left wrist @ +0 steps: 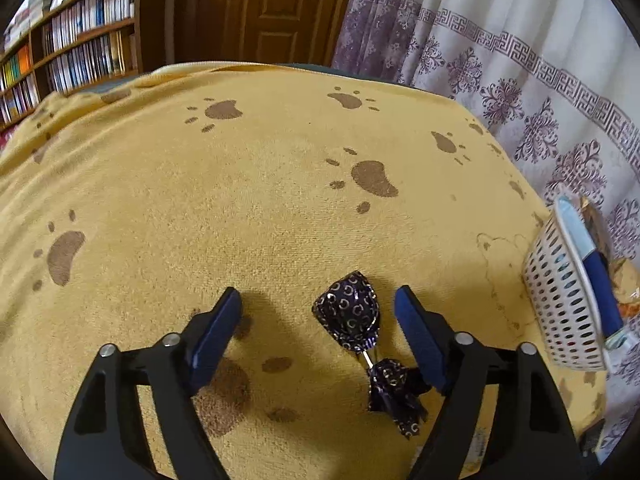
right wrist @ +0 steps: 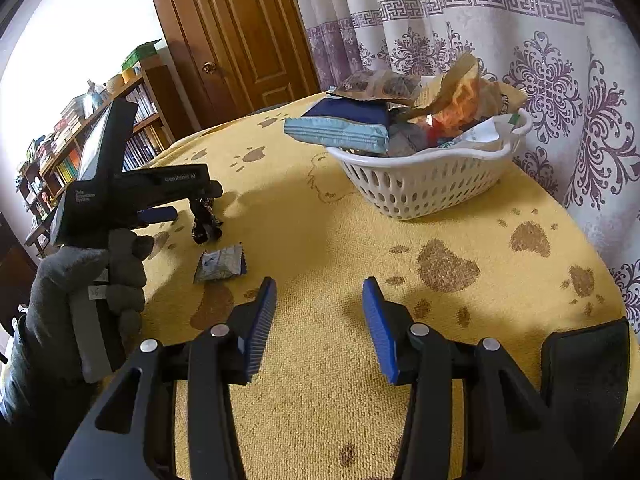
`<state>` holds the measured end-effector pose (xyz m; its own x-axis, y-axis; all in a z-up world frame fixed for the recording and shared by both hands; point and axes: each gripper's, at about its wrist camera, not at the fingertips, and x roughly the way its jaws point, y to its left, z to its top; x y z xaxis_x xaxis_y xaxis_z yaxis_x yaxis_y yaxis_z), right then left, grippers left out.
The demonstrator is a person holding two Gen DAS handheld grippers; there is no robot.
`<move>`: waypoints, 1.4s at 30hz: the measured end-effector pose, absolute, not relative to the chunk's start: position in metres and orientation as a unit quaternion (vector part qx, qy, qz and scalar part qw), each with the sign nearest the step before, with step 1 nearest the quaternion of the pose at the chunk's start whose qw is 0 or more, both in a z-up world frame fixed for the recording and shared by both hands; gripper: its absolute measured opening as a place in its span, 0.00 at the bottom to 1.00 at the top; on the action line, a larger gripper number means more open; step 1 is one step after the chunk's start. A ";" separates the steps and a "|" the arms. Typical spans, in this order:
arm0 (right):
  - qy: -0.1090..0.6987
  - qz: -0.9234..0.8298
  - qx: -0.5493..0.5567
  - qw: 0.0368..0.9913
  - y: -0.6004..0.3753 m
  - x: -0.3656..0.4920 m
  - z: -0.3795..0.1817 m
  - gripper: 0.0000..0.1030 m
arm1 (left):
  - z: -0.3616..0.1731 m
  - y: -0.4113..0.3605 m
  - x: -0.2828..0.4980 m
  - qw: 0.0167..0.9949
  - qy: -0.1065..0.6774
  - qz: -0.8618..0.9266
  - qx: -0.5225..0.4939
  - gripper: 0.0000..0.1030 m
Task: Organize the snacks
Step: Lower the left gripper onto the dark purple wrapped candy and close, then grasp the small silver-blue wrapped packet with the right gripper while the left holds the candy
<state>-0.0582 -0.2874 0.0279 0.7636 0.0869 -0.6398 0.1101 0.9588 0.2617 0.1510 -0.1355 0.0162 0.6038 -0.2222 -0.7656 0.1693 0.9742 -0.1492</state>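
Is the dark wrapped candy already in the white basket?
No, the dark wrapped candy lies on the yellow cloth, apart from the white basket.

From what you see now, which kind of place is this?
Probably a room in a home: a bookshelf full of books, a wooden door, patterned curtains, and a table under a yellow paw-print cloth.

Bench (right wrist: 320, 340) covered with yellow paw-print cloth (left wrist: 240, 220). Lying directly on cloth: dark foil-wrapped candy (left wrist: 354, 312) with twisted ends; small silver-grey packet (right wrist: 220, 264) near it; white perforated basket (right wrist: 432, 176), heaped with snack packs, towards the curtain side.
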 end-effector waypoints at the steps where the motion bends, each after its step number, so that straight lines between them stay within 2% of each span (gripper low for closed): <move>1: 0.344 -0.006 0.143 0.928 -0.287 -0.058 0.028 0.45 | 0.016 -0.136 0.150 0.896 0.430 -0.106 -0.025 0.66; 8: 0.349 -0.001 0.136 0.927 -0.279 -0.053 0.029 0.45 | 0.017 -0.132 0.147 0.900 0.422 -0.109 -0.014 0.38; 11: 0.352 0.009 0.131 0.927 -0.272 -0.050 0.029 0.45 | 0.021 -0.127 0.145 0.901 0.419 -0.112 -0.021 0.33; 14: 0.356 0.022 0.124 0.926 -0.260 -0.044 0.031 0.46 | 0.026 -0.122 0.144 0.904 0.413 -0.107 -0.026 0.32; 15: 0.357 0.027 0.125 0.926 -0.258 -0.042 0.031 0.49 | 0.028 -0.119 0.144 0.904 0.412 -0.107 -0.030 0.31; 16: 0.356 0.034 0.128 0.925 -0.255 -0.039 0.032 0.58 | 0.029 -0.117 0.144 0.905 0.411 -0.106 -0.032 0.31; 17: 0.357 0.039 0.127 0.925 -0.251 -0.036 0.033 0.59 | 0.031 -0.114 0.144 0.906 0.410 -0.104 -0.036 0.31; 36: 0.417 0.040 0.027 0.908 -0.197 0.032 0.017 0.59 | 0.047 -0.088 0.146 0.908 0.399 -0.098 -0.079 0.31; 42: 0.413 0.036 0.014 0.910 -0.196 0.030 0.015 0.52 | 0.047 -0.088 0.146 0.908 0.399 -0.099 -0.079 0.31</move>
